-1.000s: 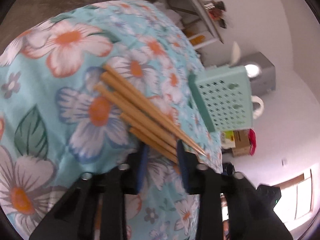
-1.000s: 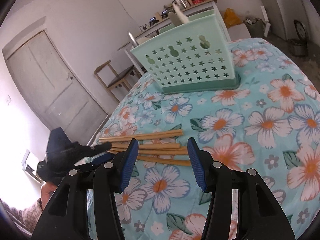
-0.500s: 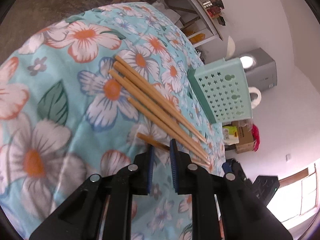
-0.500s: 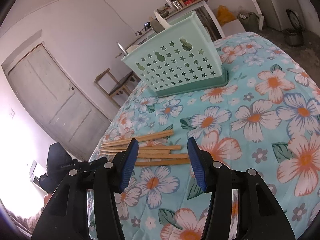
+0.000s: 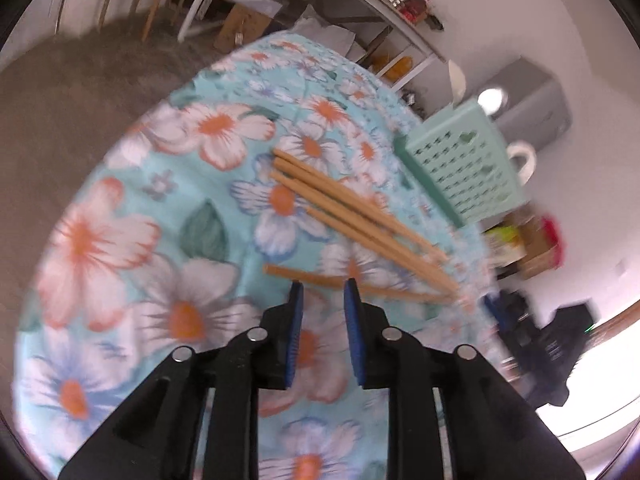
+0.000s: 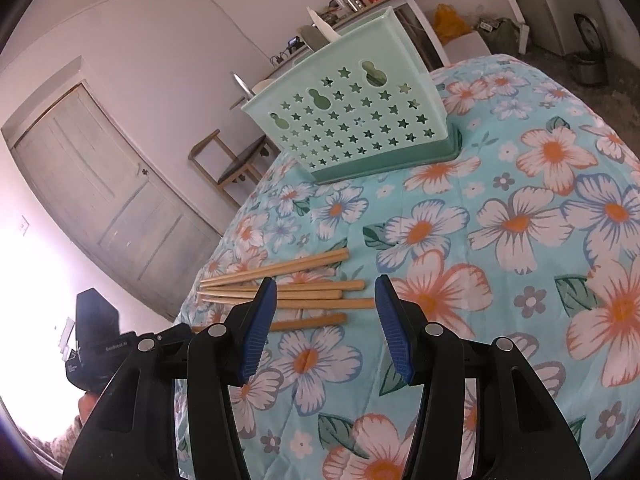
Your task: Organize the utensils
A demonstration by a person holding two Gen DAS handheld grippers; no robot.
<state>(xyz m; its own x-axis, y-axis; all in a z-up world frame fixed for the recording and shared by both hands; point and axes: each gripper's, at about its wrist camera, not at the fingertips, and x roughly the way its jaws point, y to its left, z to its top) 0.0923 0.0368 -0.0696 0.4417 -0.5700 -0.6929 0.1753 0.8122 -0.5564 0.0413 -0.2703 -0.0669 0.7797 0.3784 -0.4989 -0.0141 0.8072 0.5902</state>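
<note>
Several wooden chopsticks [image 6: 304,294] lie side by side on the floral tablecloth [image 6: 520,220]; they also show in the left wrist view [image 5: 356,216]. One chopstick [image 5: 316,278] lies apart, nearest my left gripper [image 5: 320,292], which is open and empty just short of it. My right gripper [image 6: 326,294] is open and empty, hovering over the thick ends of the chopsticks. A mint-green perforated utensil holder [image 6: 356,120] stands upright beyond them, with a few utensil handles sticking out; it also shows in the left wrist view [image 5: 460,164].
The table edge [image 6: 224,240] drops off left of the chopsticks. A wooden chair [image 6: 228,164] and a door [image 6: 108,200] stand beyond it. Shelving [image 5: 360,12] with clutter lines the far wall.
My left gripper has pulled back from the chopsticks and opened a little; one chopstick now lies apart from the bunch. The right gripper has barely moved.
</note>
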